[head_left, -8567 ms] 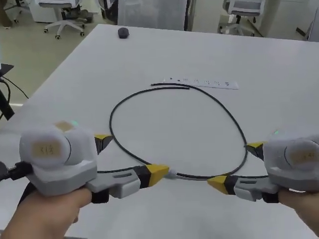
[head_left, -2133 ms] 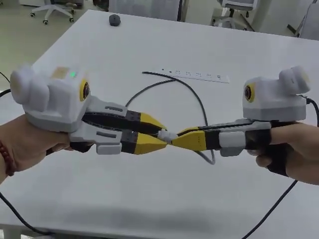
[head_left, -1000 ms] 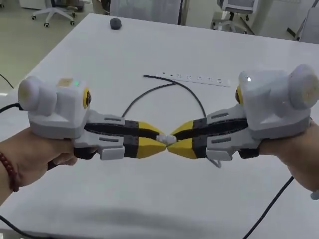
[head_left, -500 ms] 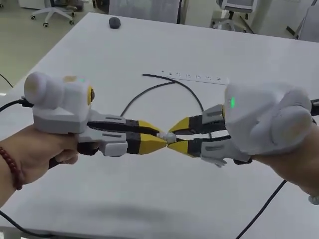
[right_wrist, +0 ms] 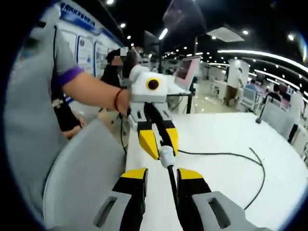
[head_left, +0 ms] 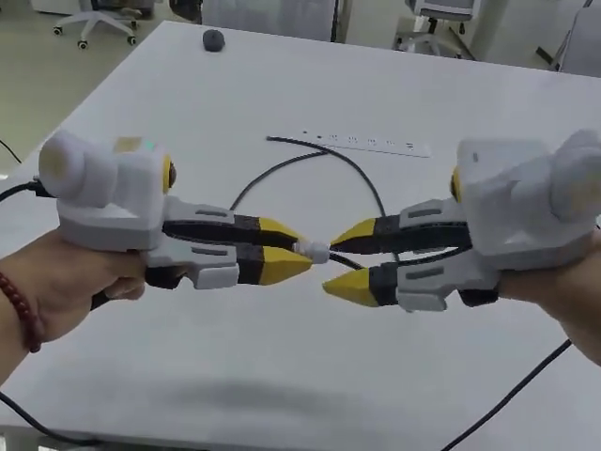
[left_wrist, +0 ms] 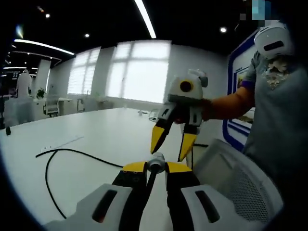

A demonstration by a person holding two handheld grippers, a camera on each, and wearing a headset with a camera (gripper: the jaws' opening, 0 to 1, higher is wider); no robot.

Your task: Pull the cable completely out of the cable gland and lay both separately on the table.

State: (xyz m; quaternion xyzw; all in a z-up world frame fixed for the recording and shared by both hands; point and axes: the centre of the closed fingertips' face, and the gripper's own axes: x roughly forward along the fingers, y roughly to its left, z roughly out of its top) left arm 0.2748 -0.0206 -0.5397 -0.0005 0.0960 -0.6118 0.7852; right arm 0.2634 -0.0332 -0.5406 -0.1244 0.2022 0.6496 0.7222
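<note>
My left gripper (head_left: 303,253) is held above the table, shut on the small grey-white cable gland (head_left: 317,252). In the left gripper view the gland (left_wrist: 156,162) sits between the yellow tips of the left gripper (left_wrist: 156,167). The black cable (head_left: 362,178) leaves the gland, passes between the jaws of my right gripper (head_left: 338,263) and curves over the table. The right gripper is open, just right of the gland, with its jaws above and below the cable. In the right gripper view the cable (right_wrist: 171,182) runs between the tips of the right gripper (right_wrist: 162,173) to the gland (right_wrist: 166,157).
A white strip (head_left: 371,144) lies across the white table (head_left: 282,376) behind the cable's end. A small dark object (head_left: 213,38) sits near the far edge, with office chairs beyond. A second cable (head_left: 512,395) trails from the right gripper over the table's front right.
The right gripper's jaws, close together at the gland a second ago, have spread wide and drawn slightly right. The left gripper keeps its hold on the gland.
</note>
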